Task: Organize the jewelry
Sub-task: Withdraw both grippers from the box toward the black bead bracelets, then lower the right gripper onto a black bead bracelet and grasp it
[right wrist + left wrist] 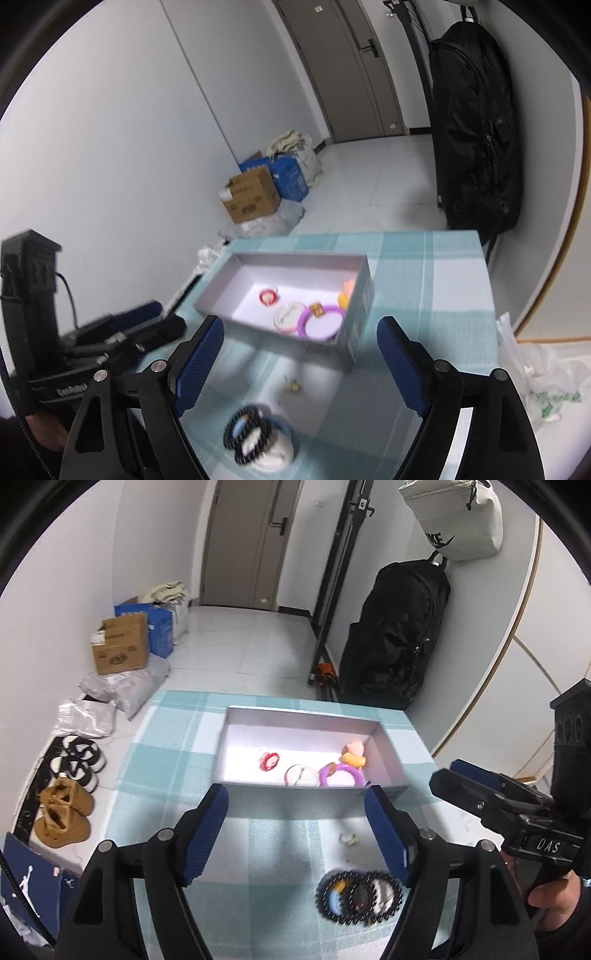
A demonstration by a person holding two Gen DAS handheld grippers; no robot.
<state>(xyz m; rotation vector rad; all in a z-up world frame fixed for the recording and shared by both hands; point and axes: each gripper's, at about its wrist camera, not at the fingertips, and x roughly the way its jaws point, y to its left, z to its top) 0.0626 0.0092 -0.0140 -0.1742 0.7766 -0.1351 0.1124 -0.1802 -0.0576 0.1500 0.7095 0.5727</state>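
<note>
Both claws, left (297, 829) and right (301, 360), hover agape above bracelets (358, 895).

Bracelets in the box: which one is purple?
The purple bracelet is the ring at the box's right end, beside the white bangle; the small red one lies apart, further left.

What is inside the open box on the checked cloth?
The box holds a red bracelet, a white bangle, a purple ring and a pink-and-yellow toy. Its near wall hides the floor along that side.
</note>
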